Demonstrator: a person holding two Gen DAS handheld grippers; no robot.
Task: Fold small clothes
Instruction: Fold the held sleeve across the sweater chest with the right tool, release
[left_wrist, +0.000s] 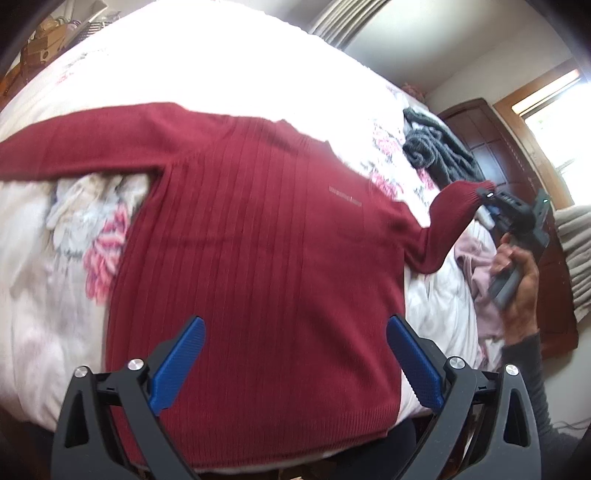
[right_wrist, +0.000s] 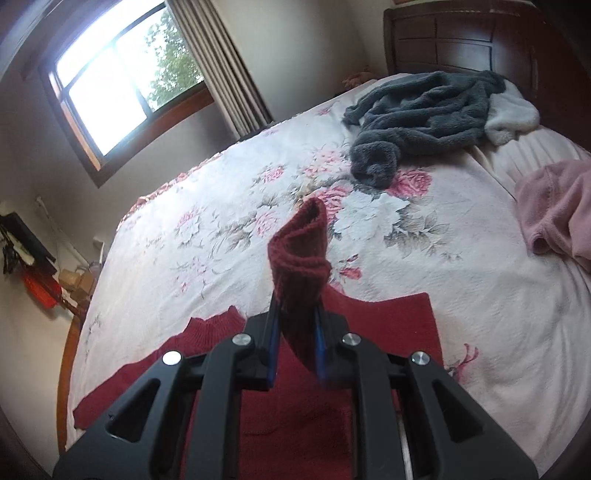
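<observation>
red sweater (left_wrist: 258, 240) spread flat on the floral bed (right_wrist: 406, 258), window (right_wrist: 122, 74) and curtain behind.
left tool (left_wrist: 295, 354) released above the hem; right tool (right_wrist: 297, 325) clenched on the sleeve cuff (right_wrist: 301, 254), grey garment (right_wrist: 424, 118) near the headboard.

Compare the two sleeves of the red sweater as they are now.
The right sleeve is lifted off the bed, its cuff pinched in the right gripper; the left sleeve lies flat on the floral bedspread, untouched. The right sleeve bends upward; the left sleeve stretches out straight. Both are the same dark red ribbed knit.
</observation>
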